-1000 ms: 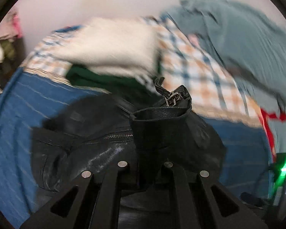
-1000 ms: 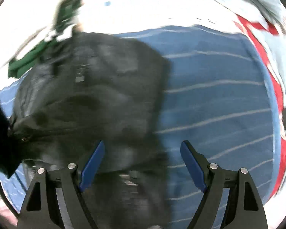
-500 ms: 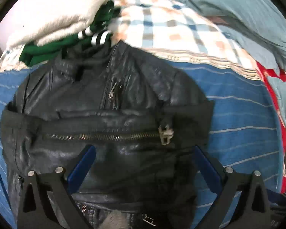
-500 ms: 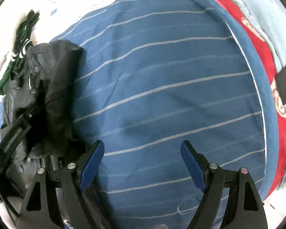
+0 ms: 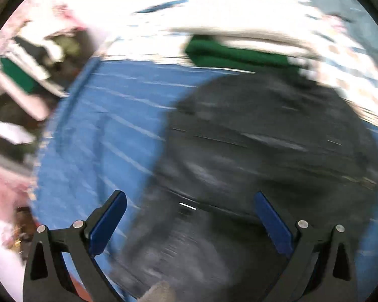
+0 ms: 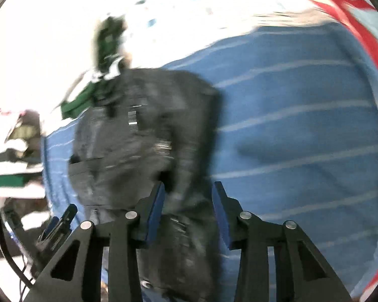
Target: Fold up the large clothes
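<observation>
The black leather jacket [image 5: 264,156] is spread on the striped bed cover [image 6: 302,130] for folding. Left gripper [image 5: 189,216] fingers are held wide; right gripper [image 6: 187,198] fingers are narrowed around a jacket edge, grip unconfirmed.

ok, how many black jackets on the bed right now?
1. The black jacket lies on the blue striped sheet, ahead of the left gripper, with its near edge between the right gripper fingers. Heavy blur; others may be hidden.

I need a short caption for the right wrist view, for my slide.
Right gripper, jaws partly open, over a black jacket lying on a blue striped sheet; the frame is motion-blurred.
</observation>
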The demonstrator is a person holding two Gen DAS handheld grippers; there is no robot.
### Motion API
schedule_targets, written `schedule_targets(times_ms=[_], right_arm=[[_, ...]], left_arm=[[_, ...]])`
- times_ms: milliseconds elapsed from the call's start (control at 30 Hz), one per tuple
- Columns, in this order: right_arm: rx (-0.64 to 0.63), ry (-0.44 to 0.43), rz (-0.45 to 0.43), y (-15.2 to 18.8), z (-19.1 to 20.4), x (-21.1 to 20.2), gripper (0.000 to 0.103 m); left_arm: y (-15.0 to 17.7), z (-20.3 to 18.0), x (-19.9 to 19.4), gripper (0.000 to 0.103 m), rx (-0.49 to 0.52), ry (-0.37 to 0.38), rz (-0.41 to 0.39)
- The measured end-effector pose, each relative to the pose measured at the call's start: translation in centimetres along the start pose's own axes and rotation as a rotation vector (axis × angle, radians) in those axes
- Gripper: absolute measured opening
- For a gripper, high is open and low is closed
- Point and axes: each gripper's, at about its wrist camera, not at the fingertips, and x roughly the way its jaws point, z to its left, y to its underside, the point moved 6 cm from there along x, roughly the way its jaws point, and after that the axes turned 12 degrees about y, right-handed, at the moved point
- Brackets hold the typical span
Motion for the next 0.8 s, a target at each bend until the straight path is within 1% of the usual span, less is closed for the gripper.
schedule_targets(times_ms=[33,67,133,167,200,233,267,300,333,367,433,467,500,533,567,600,667,733,800], right_arm=[[-0.041,-0.015,0.002,-0.7,2.0,0.7,0.041],[-0.067,-0.016,0.001,-0.8,3.5,1.2,0.041],[-0.137,-0.015,-0.001,-1.5,7.0,2.8,0.041],[-0.166,-0.005,-0.007,-1.6,8.2,3.7,0.041],[-0.197,0.021,-0.011,-1.5,9.2,4.5,0.041],[-0.232,0.086,-0.006,-1.6,9.9,6.2,0.041],[-0.256,0.139,0.009,-1.2,10.0,7.3,0.041],[-0.274,0.208,0.036,-1.0,9.9,9.2,0.041],[-0.284,0.233,0.062,-0.9,9.9,10.6,0.041],[-0.309,0.252,0.070,-0.7,9.9,11.7,0.041],[-0.346,0.282,0.057,-0.6,10.4,11.0,0.041],[-0.341,0.277,0.054,-0.6,10.4,10.1,0.044],[-0.314,0.252,0.040,-0.8,10.2,8.6,0.047],[-0.273,0.225,0.016,-1.1,9.7,6.9,0.055],[-0.240,0.212,-0.001,-1.4,9.1,5.7,0.061],[-0.207,0.204,-0.010,-1.7,8.3,4.7,0.063],[-0.117,0.171,0.012,-2.3,6.2,3.8,0.063],[-0.062,0.145,0.045,-2.9,5.0,4.5,0.063],[-0.034,0.143,0.070,-3.5,4.4,6.0,0.063]], left_arm=[[-0.7,2.0,1.3,0.103,-0.024,-0.044,-0.007],[-1.2,3.6,2.6,0.103,-0.044,-0.072,-0.014],[-2.2,5.6,5.7,0.103,-0.070,-0.108,0.002],[-2.5,5.9,7.4,0.103,-0.064,-0.117,0.023],[-2.6,6.2,9.0,0.103,-0.057,-0.126,0.048],[-2.4,6.1,11.1,0.103,-0.044,-0.124,0.078],[-1.9,5.9,12.8,0.103,-0.029,-0.106,0.110],[-1.6,5.6,14.1,0.103,-0.019,-0.090,0.120],[-1.9,5.6,14.3,0.103,-0.018,-0.082,0.101],[-1.8,5.5,13.9,0.103,-0.015,-0.084,0.087],[-1.8,5.4,13.1,0.103,0.008,-0.087,0.093],[-1.7,5.5,12.5,0.103,0.012,-0.082,0.093],[-1.6,5.8,11.8,0.103,0.005,-0.066,0.092],[-1.5,5.8,11.4,0.103,-0.001,-0.055,0.092],[-1.3,5.8,11.0,0.103,-0.010,-0.039,0.090],[-1.1,5.8,11.0,0.103,-0.011,-0.030,0.090],[-1.0,5.7,12.1,0.103,-0.001,-0.029,0.104],[-0.7,5.7,13.0,0.103,-0.007,-0.020,0.107],[-1.0,5.8,13.2,0.103,-0.017,-0.009,0.102]])
